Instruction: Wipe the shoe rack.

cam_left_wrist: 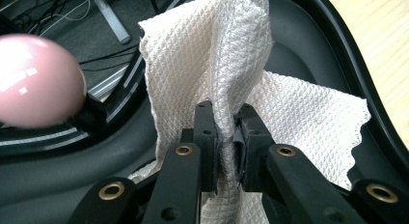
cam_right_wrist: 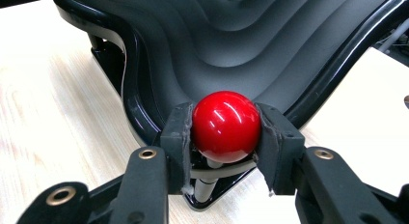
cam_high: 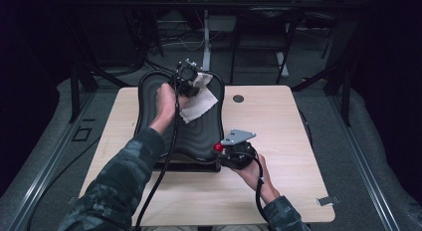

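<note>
Two grips set | left gripper (cam_left_wrist: 226, 137) pinches white quilted paper towel (cam_left_wrist: 289, 118) | right gripper (cam_right_wrist: 225, 137) clamps glossy red ball knob (cam_right_wrist: 225, 126) | step: wiping ridged black tray (cam_high: 199, 136) | next: likely sweep towel while steadying knob

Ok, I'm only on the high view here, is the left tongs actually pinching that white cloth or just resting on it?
Observer: Pinching. The left tongs are shut on a gathered fold of the white cloth.
Operator: And the right one, what is it on?
Observer: The right tongs clamp a red ball knob from both sides.
Operator: Is that knob loose?
Observer: No, it sits on a short stem at the near edge of the black ridged tray.
</note>
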A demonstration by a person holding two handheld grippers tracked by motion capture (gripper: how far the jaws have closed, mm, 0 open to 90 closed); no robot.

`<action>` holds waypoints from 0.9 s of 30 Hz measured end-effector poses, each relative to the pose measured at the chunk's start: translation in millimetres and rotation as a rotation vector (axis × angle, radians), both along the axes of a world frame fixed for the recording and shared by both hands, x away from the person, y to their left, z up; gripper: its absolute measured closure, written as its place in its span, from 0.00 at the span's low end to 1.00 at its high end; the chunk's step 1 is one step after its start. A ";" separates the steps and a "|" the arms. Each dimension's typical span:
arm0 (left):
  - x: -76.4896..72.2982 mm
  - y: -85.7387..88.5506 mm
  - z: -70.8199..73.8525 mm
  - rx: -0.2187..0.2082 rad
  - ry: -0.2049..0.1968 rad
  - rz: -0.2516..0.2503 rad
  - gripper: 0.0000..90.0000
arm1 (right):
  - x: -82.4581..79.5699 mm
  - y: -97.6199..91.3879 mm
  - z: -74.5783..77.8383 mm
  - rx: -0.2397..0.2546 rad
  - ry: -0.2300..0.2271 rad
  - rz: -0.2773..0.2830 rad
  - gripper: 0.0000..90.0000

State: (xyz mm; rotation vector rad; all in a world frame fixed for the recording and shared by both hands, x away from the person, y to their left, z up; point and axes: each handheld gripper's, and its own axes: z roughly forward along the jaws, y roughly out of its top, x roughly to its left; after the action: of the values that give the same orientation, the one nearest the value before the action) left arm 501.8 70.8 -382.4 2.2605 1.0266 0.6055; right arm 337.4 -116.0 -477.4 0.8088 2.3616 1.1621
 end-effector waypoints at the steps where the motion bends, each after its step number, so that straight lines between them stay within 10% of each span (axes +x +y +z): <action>1: -1.5 0.5 -0.5 0.001 0.005 -0.001 0.90 | 0.0 0.1 0.1 -0.001 -0.001 0.000 0.66; 27: -67.3 9.5 -38.5 -0.012 0.033 -0.095 0.90 | 0.8 0.5 -0.6 -0.003 -0.011 0.002 0.66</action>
State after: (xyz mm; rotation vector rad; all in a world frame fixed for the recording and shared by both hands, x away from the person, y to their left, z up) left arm 434.5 80.3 -421.0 2.3010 0.9300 0.5216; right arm 338.2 -115.5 -477.9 0.7977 2.3552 1.1603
